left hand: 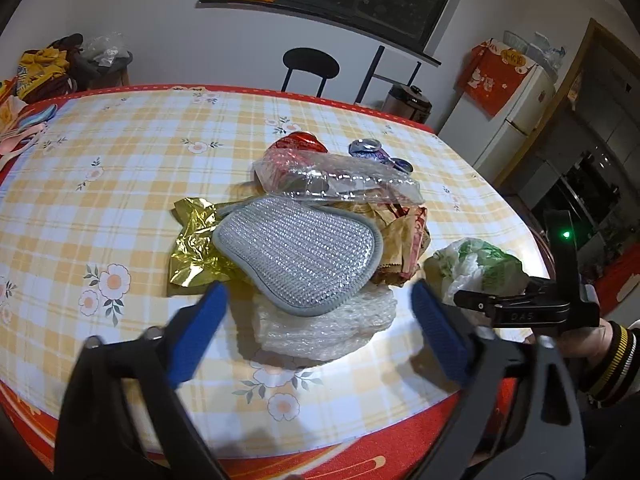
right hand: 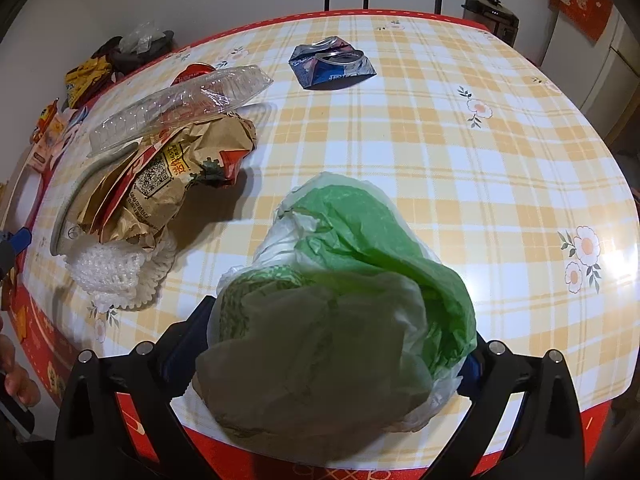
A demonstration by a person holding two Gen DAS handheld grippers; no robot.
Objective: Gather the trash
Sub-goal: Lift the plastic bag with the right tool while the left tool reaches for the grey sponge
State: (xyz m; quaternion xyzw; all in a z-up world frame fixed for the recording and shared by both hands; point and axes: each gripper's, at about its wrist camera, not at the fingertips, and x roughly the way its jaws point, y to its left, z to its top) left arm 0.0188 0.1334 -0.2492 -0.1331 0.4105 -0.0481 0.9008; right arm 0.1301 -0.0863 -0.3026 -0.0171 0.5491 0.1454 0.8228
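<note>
Left gripper point(left hand: 320, 320) fingers wide, empty; bubble wrap point(left hand: 320, 328) between them: light, soft, pinch anywhere. Right gripper point(right hand: 332, 360) fingers hold crumpled plastic bag point(right hand: 360, 260): flimsy, slippery.

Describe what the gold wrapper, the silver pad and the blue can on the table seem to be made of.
Gold wrapper: likely metallised foil or film, since it is mirror-shiny with sharp crinkles.
Silver pad: seemingly woven metallic thread with a grey fabric border, judging by its glittering grid texture; possibly a scouring pad.
Blue can: thin metal, probably aluminium, crushed flat with a shiny rim showing.
</note>
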